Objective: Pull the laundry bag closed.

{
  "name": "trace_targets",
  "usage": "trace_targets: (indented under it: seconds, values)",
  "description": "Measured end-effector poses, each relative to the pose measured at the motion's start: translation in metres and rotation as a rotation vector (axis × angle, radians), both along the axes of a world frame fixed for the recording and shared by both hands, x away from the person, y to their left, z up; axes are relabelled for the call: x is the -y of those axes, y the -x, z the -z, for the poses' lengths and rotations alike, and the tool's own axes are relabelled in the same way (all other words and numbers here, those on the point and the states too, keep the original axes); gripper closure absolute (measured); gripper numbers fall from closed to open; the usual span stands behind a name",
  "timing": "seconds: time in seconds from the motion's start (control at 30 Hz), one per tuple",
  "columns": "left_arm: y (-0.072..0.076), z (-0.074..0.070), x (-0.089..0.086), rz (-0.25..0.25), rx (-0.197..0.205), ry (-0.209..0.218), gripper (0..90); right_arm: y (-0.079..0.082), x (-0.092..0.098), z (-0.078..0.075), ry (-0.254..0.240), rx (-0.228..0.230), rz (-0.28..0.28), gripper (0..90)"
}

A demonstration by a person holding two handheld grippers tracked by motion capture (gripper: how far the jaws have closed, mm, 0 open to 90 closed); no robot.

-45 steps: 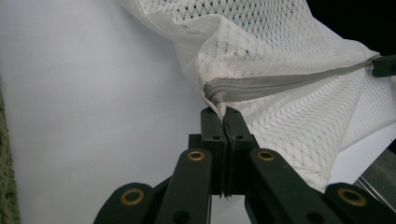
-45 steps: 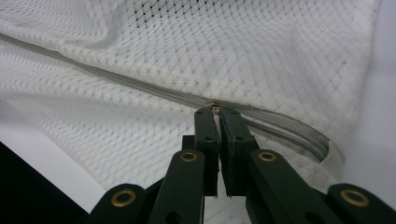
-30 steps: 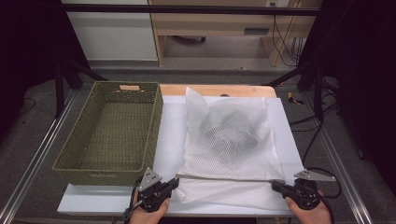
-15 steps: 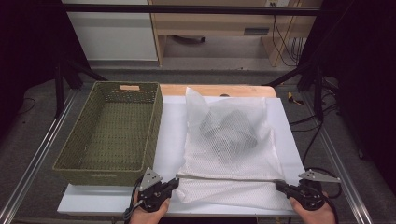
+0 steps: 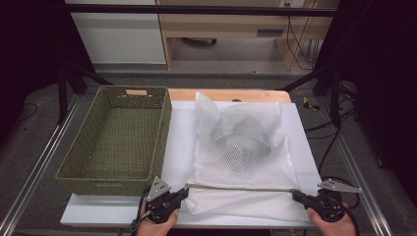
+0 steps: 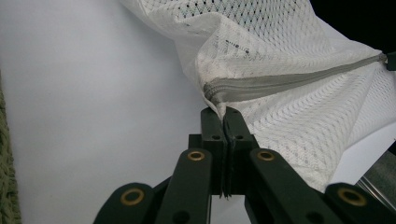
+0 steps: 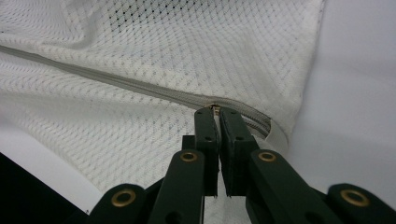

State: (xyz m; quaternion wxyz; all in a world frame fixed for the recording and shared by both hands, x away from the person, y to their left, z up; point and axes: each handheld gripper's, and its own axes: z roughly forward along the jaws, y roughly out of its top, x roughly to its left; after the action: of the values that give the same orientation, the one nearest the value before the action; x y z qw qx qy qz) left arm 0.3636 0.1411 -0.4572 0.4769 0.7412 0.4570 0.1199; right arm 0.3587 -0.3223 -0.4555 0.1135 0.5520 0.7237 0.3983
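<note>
White tabletop (image 5: 177, 142) carrying mesh laundry bag (image 5: 241, 147) beside basket (image 5: 118, 137) | left gripper (image 5: 183, 192) fingers pinching bag's zipper-end corner | right gripper (image 5: 296, 195) fingers pinching zipper pull (image 7: 215, 108) | zipper stretching taut, barely changing; still closed.

White mesh cloth bag (image 5: 241, 147) with grey zipper (image 6: 280, 84); rough woven green basket (image 5: 115, 142); smooth matt table (image 5: 179, 137).

The right tool (image 7: 217, 112) has its two black jaws pressed together on the zip pull at the end of the grey zipper (image 7: 116, 84) of a white mesh bag (image 7: 187, 42), which lies on the white worktop (image 7: 355, 93).
</note>
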Motion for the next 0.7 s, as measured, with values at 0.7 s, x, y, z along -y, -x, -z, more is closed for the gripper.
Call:
trace_targets:
  seconds: [0.7]
  values:
    - [-0.0004, -0.0002, -0.0007, -0.007, -0.002, -0.005, 89.2, 0.001, 0.0062, -0.001, -0.002, 0.002, 0.017, 86.9]
